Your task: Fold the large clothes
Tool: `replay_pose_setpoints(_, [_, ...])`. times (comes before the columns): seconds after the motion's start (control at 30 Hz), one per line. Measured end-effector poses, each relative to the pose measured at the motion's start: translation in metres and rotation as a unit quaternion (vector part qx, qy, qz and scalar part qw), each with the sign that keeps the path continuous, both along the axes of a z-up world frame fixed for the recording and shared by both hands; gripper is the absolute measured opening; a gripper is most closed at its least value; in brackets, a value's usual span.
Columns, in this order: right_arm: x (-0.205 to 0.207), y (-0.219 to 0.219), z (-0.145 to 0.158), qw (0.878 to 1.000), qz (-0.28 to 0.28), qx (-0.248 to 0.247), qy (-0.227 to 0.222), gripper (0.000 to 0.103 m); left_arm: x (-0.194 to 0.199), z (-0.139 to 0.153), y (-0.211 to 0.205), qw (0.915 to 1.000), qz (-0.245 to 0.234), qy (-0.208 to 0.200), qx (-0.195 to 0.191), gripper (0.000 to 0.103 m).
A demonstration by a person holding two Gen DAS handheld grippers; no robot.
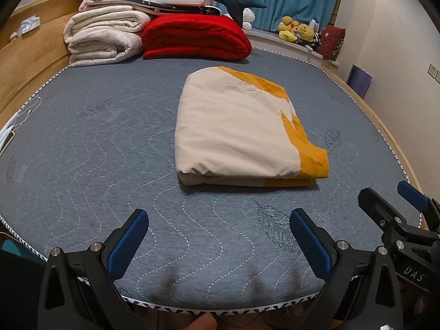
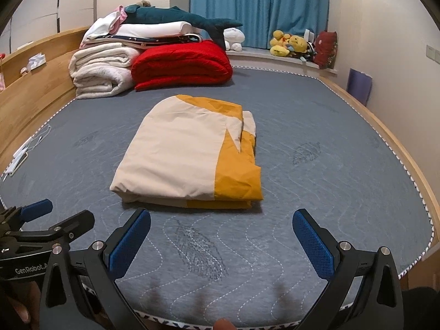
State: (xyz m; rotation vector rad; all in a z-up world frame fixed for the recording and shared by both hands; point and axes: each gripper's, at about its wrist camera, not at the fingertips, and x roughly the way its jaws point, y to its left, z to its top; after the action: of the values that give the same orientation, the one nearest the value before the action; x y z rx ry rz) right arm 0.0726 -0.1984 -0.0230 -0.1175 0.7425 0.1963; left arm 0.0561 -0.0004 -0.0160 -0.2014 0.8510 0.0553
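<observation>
Reading "GenRobot" on left gripper

Home bedroom: bed mattress, stacked blankets (plush toys on sill), blue curtain.

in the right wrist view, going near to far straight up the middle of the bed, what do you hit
right gripper, open over the near edge of the grey mattress → folded cream and yellow cloth → red folded blanket → teal shark plush on the stacked bedding → blue curtain
</observation>
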Motion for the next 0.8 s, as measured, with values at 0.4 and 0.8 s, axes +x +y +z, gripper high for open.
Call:
replay_pose_setpoints(0.4, [0.002,0.0022,-0.0031,1.0,0.002,-0.002,-0.001,0.103,0.0017,-0.0018,0.0027,1.0,0.002,0.003,-0.005,0.102])
replay_pose_setpoints(0.8, [0.0032,0.0013,-0.0042,1.0,0.002,-0.004,-0.002,0.103,0.0023,-0.0027,0.0036,1.0,0.0,0.001,-0.002,0.102])
